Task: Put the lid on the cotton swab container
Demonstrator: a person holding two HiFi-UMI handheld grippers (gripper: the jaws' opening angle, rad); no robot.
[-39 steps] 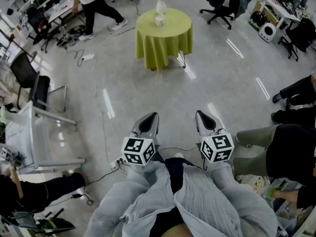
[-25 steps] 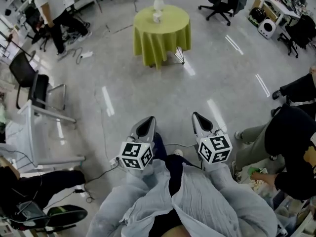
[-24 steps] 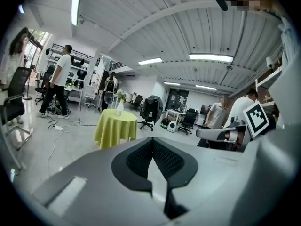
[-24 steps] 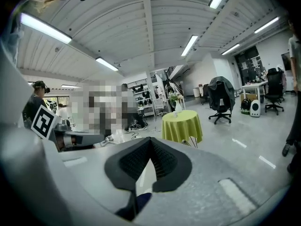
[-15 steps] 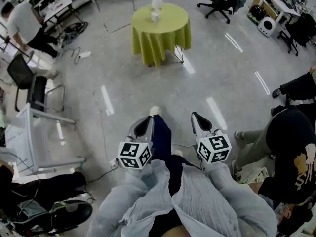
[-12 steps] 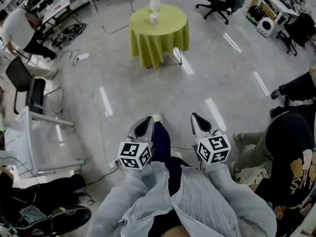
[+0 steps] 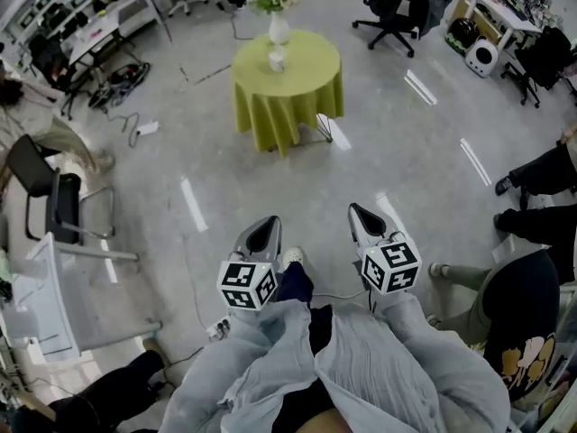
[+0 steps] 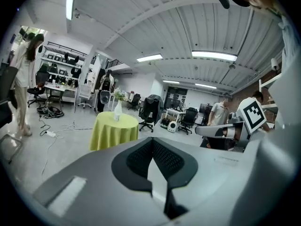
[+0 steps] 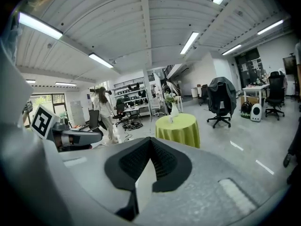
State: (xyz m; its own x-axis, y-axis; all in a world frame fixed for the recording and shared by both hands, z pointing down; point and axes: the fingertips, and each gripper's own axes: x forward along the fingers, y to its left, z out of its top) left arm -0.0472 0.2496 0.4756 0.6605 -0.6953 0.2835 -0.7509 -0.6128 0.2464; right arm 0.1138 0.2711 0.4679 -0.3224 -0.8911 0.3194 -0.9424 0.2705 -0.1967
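A round table with a yellow-green cloth point(image 7: 287, 84) stands far ahead across the floor. On it are a white vase of flowers point(image 7: 279, 27) and a small white container point(image 7: 277, 59), too small to make out any lid. My left gripper point(image 7: 268, 223) and right gripper point(image 7: 355, 210) are held side by side at waist height, both pointing toward the table, both shut on nothing. In the left gripper view the left gripper point(image 8: 151, 139) points at the table point(image 8: 113, 132). In the right gripper view the right gripper point(image 9: 150, 139) points at the same table point(image 9: 178, 130).
Black chairs point(image 7: 54, 197) and a white table frame point(image 7: 54, 305) line the left side. Cables point(image 7: 126, 70) lie on the floor at the far left. An office chair point(image 7: 392, 7) stands behind the table. People sit at the right point(image 7: 532, 332).
The view has shifted forward across the floor and the table sits slightly lower in view. The person at the far left has gone out of sight. Both grippers keep their pose.
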